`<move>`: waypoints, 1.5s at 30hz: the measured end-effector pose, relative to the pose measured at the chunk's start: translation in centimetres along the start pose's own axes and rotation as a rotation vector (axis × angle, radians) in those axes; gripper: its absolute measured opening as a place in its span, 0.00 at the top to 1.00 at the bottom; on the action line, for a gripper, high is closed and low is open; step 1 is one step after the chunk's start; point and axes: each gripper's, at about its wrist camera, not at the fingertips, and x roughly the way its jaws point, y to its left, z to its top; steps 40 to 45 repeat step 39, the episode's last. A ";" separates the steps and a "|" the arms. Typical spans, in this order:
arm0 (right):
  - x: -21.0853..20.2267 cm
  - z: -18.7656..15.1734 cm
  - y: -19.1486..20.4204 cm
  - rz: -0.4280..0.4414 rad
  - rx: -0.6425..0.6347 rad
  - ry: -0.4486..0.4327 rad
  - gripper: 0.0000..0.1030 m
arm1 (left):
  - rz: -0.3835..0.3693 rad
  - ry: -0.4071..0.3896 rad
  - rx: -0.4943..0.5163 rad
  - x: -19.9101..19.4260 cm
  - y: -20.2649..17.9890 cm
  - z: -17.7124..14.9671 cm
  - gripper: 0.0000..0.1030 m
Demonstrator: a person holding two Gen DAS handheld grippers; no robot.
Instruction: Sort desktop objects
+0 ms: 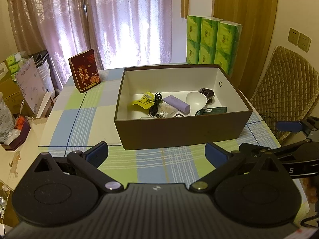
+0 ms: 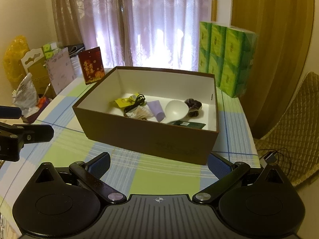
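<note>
Centrally in both views, the brown box stands open-topped on the checked tablecloth. Its walls are matte brown cardboard outside and white inside. In the left wrist view its long axis runs left to right across the frame; in the right wrist view it slants from middle left down to lower right.

Inside, the sorted items lie in one loose row on the white floor:
- a yellow packet at the left,
- a coiled black cable lying partly over it,
- a lavender tube, long axis slanting down to the right,
- a smooth white bowl, tilted,
- a dark scrunchie behind the bowl,
- a flat dark green packet at the near right.

Outside the box, a red card box stands upright at upper left. Stacked green tissue packs rise at upper right, behind the box. A quilted chair back occupies the right edge.

The left gripper hovers at lower centre, just before the box's near wall, fingers spread wide and holding nothing. The right gripper is likewise spread wide and empty; its right finger sits by the box's near corner.
</note>
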 end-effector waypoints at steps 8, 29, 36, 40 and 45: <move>-0.4 -0.7 -1.2 0.038 -0.023 0.010 0.02 | 0.027 0.013 -0.013 -0.4 -1.8 -0.8 0.01; -1.8 -2.2 -2.4 0.090 -0.071 0.001 0.02 | 0.099 0.029 -0.032 -1.5 -3.7 -2.7 0.01; -2.4 -3.0 -2.4 0.092 -0.080 0.001 0.02 | 0.093 0.019 -0.028 -2.0 -4.3 -3.4 0.01; -2.7 -3.2 -2.5 0.089 -0.083 -0.002 0.02 | 0.090 0.013 -0.028 -2.2 -4.5 -3.5 0.01; -2.7 -3.2 -2.5 0.089 -0.083 -0.002 0.02 | 0.090 0.013 -0.028 -2.2 -4.5 -3.5 0.01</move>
